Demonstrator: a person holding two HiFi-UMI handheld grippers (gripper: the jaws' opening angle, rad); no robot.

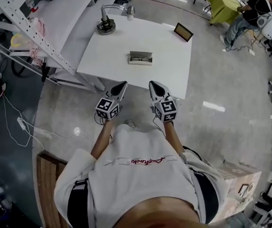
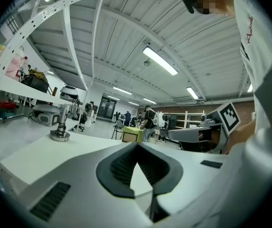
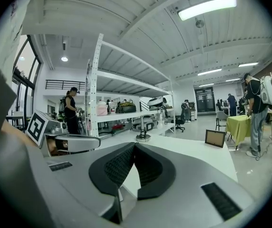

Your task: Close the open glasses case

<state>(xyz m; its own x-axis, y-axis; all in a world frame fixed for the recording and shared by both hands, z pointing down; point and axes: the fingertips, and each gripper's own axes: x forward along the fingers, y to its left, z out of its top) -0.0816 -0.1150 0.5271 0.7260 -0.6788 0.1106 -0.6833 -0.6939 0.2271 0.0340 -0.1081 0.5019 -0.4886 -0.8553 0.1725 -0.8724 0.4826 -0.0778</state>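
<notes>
White, the square bench (image 1: 174, 65) fills the upper middle of the frame, with bare grey floor (image 1: 231, 89) open around its edges. The small grey open glasses case (image 1: 140, 58) lies mid-bench. The left tongs (image 1: 122, 85) and right tongs (image 1: 154, 85) hover at its lower edge, tips together, holding nothing.

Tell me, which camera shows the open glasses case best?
The head view: looking down from above, it shows the glasses case lying open on the white table, fully visible. Neither gripper view shows the case at all.

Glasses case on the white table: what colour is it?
The glasses case looks pale grey with a darker inside. It shows best in the head view, though small.
</notes>
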